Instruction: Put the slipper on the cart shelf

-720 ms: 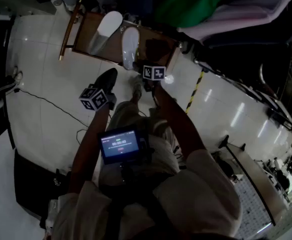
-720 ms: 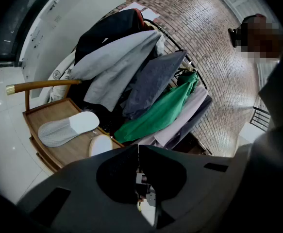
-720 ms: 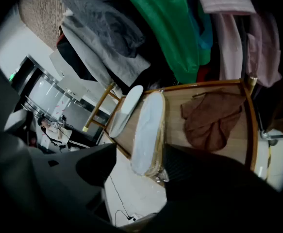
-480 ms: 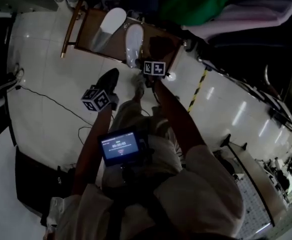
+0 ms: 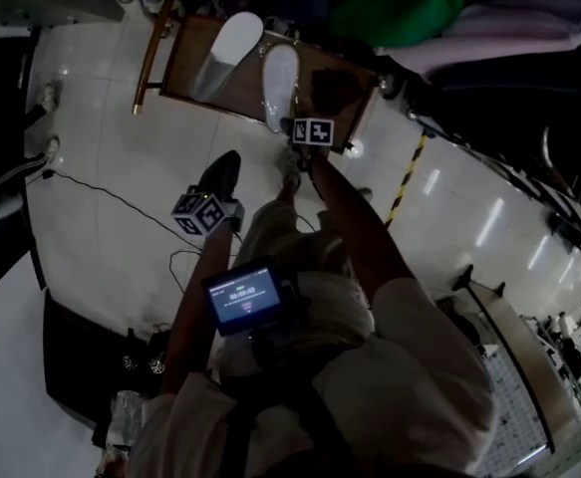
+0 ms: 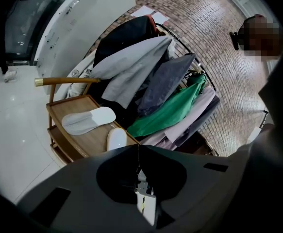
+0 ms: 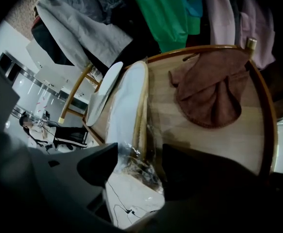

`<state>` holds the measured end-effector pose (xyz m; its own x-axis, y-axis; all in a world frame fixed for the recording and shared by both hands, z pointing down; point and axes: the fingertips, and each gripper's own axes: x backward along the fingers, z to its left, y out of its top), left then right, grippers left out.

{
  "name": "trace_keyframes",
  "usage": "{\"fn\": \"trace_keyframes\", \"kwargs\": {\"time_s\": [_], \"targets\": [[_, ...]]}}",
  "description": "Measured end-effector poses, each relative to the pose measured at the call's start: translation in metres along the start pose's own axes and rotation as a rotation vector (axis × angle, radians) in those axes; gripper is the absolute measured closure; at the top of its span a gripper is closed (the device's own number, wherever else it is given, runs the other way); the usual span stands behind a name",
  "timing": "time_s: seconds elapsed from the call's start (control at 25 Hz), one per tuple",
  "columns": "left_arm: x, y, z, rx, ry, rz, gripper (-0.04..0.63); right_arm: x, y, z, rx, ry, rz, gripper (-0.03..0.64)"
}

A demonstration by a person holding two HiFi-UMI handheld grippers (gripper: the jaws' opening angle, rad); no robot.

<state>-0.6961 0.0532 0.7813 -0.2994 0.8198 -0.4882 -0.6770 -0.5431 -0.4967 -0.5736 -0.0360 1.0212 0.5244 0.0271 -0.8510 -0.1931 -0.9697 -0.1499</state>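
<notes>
A white slipper [image 5: 278, 83] in a clear wrapper lies on the wooden cart shelf [image 5: 195, 48], its near end over the front edge. My right gripper [image 5: 294, 119] is at that end. In the right gripper view the slipper [image 7: 129, 106] runs away from the right gripper [image 7: 139, 166]. The jaws stand wide with the crumpled wrapper end between them, and I see no pad pressing it. A second white slipper [image 5: 225, 53] lies flat further left on the shelf. My left gripper [image 5: 218, 177] hangs over the floor short of the cart, shut and empty.
A brown cloth [image 7: 211, 91] lies on the shelf [image 7: 214, 140] right of the slipper. Hanging clothes [image 6: 151, 81], one of them green, crowd a rack behind the cart. A cable [image 5: 101, 192] crosses the white floor, with a black bag [image 5: 81, 357] at the near left.
The right gripper has stayed at the slipper's near end by the shelf edge. The left gripper has sunk slightly back from the cart.
</notes>
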Motion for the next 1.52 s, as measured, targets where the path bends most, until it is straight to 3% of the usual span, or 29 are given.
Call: {"fn": "trace_keyframes", "kwargs": {"time_s": [0.12, 0.28, 0.44, 1.0, 1.52], "targets": [[0.003, -0.004, 0.002, 0.004, 0.005, 0.004, 0.603, 0.000, 0.000, -0.002, 0.016, -0.011, -0.006, 0.341], [0.002, -0.006, 0.002, 0.007, 0.003, 0.006, 0.603, 0.001, 0.003, 0.013, 0.026, 0.064, -0.008, 0.477], [0.000, -0.005, 0.001, 0.002, -0.002, 0.013, 0.603, 0.020, 0.015, 0.026, 0.020, 0.136, -0.049, 0.537], [-0.010, 0.011, -0.051, -0.079, -0.105, 0.031, 0.603, 0.181, 0.047, 0.077, -0.027, 0.374, -0.276, 0.557], [-0.036, 0.004, -0.158, -0.251, -0.308, 0.126, 0.603, 0.360, 0.028, 0.070, -0.091, 0.454, -0.563, 0.557]]}}
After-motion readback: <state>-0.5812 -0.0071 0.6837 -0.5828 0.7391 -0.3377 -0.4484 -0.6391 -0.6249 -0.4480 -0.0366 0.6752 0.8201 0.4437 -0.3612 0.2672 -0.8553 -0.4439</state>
